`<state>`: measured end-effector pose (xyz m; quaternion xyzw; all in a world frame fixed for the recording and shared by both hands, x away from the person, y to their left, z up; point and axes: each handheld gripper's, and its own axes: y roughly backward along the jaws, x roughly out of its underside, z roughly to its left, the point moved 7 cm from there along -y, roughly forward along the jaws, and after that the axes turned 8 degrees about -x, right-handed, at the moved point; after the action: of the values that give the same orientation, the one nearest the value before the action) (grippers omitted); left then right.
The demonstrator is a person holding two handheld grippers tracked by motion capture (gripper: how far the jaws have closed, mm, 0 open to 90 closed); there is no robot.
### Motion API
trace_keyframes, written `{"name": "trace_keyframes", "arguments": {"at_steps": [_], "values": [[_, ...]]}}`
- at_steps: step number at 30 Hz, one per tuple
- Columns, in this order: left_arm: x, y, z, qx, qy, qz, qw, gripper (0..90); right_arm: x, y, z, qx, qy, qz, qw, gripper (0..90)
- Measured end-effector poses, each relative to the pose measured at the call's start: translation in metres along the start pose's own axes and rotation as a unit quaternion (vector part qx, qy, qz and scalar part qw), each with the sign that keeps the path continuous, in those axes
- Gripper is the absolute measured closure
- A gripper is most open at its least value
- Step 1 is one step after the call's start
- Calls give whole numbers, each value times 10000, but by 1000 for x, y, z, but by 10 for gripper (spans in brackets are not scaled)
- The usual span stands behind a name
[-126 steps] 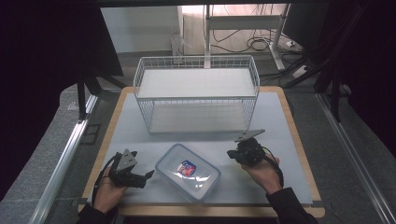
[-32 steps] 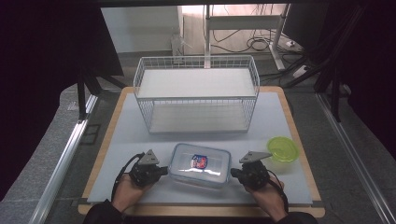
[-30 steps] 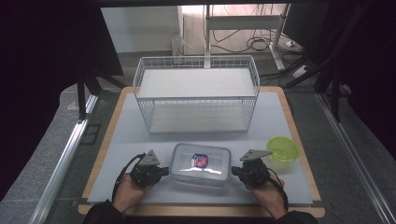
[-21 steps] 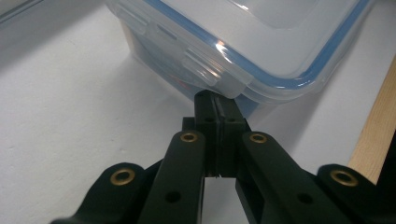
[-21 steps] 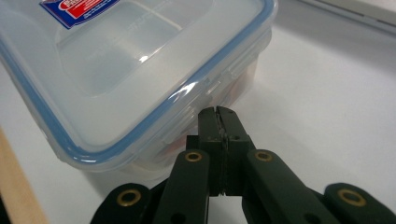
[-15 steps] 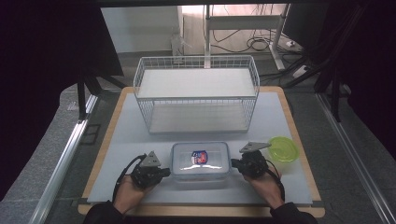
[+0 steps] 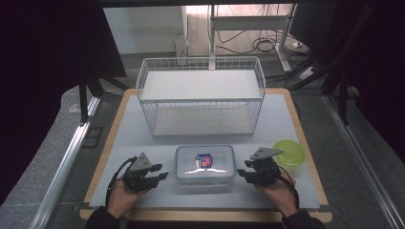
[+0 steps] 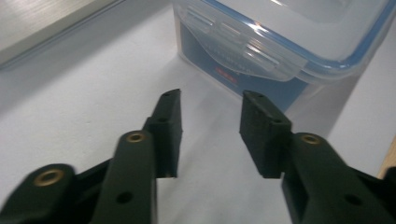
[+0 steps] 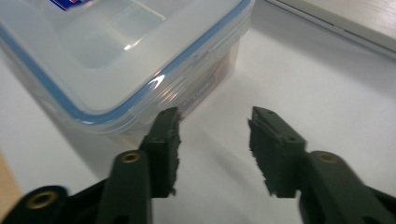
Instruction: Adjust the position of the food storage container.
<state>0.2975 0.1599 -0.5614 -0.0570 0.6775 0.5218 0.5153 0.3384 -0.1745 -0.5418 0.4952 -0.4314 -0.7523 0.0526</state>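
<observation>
Flanking the clear lidded container (image 7: 205, 163) near the table's front edge, we hold the left gripper (image 7: 160, 177) and right gripper (image 7: 242, 173) at its short ends, jaws just opened, gripping nothing; its long axis runs left-right between them.

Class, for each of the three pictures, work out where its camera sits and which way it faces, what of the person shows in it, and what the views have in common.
High view: above the person's side, facing forward and down on the table; both hands enter from below, left gripper, right gripper.
Left gripper view: rides the left gripper, looking along open jaws at the lidded container.
Right gripper view: rides the right gripper, jaws open, facing the same container.
Shared: the container and the white mat.
</observation>
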Motion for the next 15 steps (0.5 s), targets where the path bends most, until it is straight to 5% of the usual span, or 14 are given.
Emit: {"name": "trace_keyframes", "arguments": {"at_steps": [6,15], "values": [[1,3,1,-82,-1,-22,10000,330,-3,10,4,-16,93,-190,9998,375],[1,4,8,-66,234,-86,9997,177,-5,13,-1,-54,-46,-382,9992,204]]}}
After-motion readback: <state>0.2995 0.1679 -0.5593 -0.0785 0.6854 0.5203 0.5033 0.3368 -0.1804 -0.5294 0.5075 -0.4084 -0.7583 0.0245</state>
